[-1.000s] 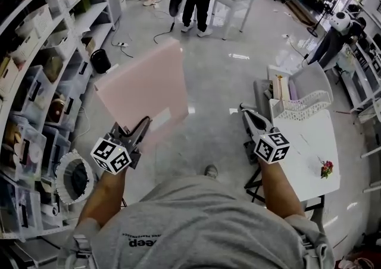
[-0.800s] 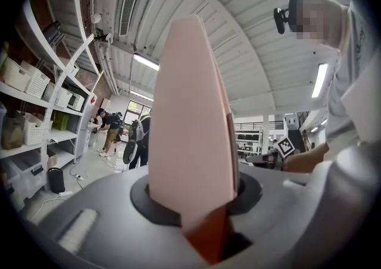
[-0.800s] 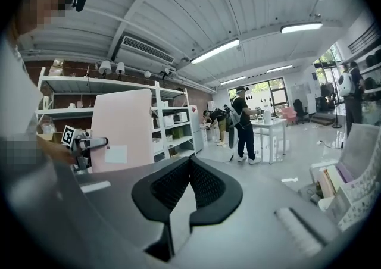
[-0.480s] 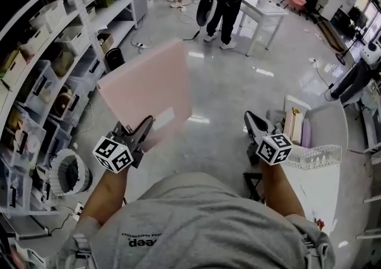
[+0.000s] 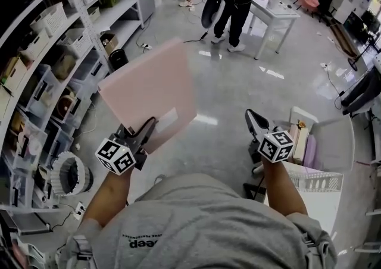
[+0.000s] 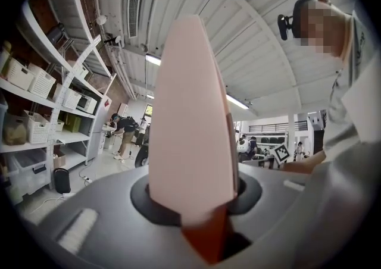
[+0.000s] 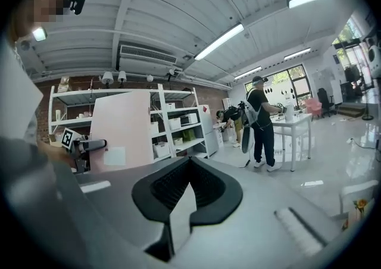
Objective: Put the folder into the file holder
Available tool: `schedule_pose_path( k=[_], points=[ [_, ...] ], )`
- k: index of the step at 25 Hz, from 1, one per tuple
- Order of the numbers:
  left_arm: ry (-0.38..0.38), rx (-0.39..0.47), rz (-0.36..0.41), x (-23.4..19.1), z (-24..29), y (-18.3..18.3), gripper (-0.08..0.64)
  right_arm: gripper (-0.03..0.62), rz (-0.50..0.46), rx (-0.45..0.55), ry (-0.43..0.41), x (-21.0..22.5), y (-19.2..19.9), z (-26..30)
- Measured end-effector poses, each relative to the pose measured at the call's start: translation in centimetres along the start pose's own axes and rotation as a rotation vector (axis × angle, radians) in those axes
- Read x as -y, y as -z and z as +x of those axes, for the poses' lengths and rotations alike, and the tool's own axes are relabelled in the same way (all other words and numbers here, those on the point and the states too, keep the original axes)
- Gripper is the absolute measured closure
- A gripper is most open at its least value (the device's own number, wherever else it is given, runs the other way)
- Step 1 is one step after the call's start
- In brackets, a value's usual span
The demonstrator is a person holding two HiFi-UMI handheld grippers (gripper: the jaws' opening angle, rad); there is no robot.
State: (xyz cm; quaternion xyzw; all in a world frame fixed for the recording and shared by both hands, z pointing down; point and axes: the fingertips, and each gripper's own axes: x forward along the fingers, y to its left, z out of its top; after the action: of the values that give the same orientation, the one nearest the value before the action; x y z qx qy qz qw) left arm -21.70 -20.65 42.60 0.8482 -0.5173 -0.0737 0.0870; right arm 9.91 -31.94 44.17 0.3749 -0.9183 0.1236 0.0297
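A person, seen from above, carries a pink folder [image 5: 149, 92] through a storeroom. The left gripper [image 5: 147, 126] is clamped on the folder's lower corner, and its own view shows the jaws pressed on the pink edge, with the sheet rising upright and slightly tilted over bare floor. The right gripper [image 5: 255, 118] holds nothing, and its 2 jaws are closed together.

Over the last second the picture has swung. The white mesh file holder [image 5: 318, 181] has slid from the middle right to the lower right corner, just beside the right forearm. Its table is now mostly cut off. The folder has kept its place in front of the left shoulder. So the folder is still being carried, well apart from the holder, and nothing has been inserted yet.

A tan file and a purple file [image 5: 311, 152] stand just beyond the mesh wall; which compartment they fill cannot be told. The right gripper lies between folder and holder. Shelves [image 5: 53, 41] of bins line the left, with a round basket [image 5: 70, 174] on the floor. Other people stand far off at a white table [image 5: 277, 9].
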Motion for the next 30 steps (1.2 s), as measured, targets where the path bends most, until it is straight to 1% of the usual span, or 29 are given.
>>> schedule_pose_path(
  k=[3,6,10,14,17,20,23,26,30],
  points=[
    [0.013,0.006,-0.001,-2.4,0.9,-0.2,0.367,0.588,0.007,-0.003,0.011,0.1,0.2,2.1],
    [0.039,0.017,-0.005,-5.8,1.7,-1.0,0.367,0.588,-0.019,0.001,0.032,-0.8,0.0,4.5],
    [0.103,-0.004,-0.002,-10.2,3.6,-1.9,0.367,0.588,-0.009,0.027,0.118,-1.1,-0.9,6.7],
    [0.177,-0.03,0.027,-12.9,6.0,-3.3,0.367,0.588,-0.004,0.048,0.203,-0.8,-1.7,7.6],
    [0.237,-0.051,0.038,-13.8,8.4,-3.5,0.367,0.588,-0.004,0.056,0.264,-0.3,-1.8,8.0],
    [0.293,-0.085,0.038,-13.2,10.7,-3.2,0.367,0.588,0.01,0.066,0.321,0.7,-1.8,7.1],
    [0.364,-0.107,0.037,-11.3,13.4,-2.6,0.367,0.588,0.01,0.083,0.374,1.9,-2.3,4.9],
    [0.434,-0.117,0.045,-8.4,16.2,-2.1,0.367,0.588,0.012,0.095,0.438,3.2,-2.3,1.8],
    [0.529,-0.119,0.019,-3.6,19.6,-1.3,0.367,0.588,0.018,0.107,0.524,4.5,-2.1,-3.7]
  ],
)
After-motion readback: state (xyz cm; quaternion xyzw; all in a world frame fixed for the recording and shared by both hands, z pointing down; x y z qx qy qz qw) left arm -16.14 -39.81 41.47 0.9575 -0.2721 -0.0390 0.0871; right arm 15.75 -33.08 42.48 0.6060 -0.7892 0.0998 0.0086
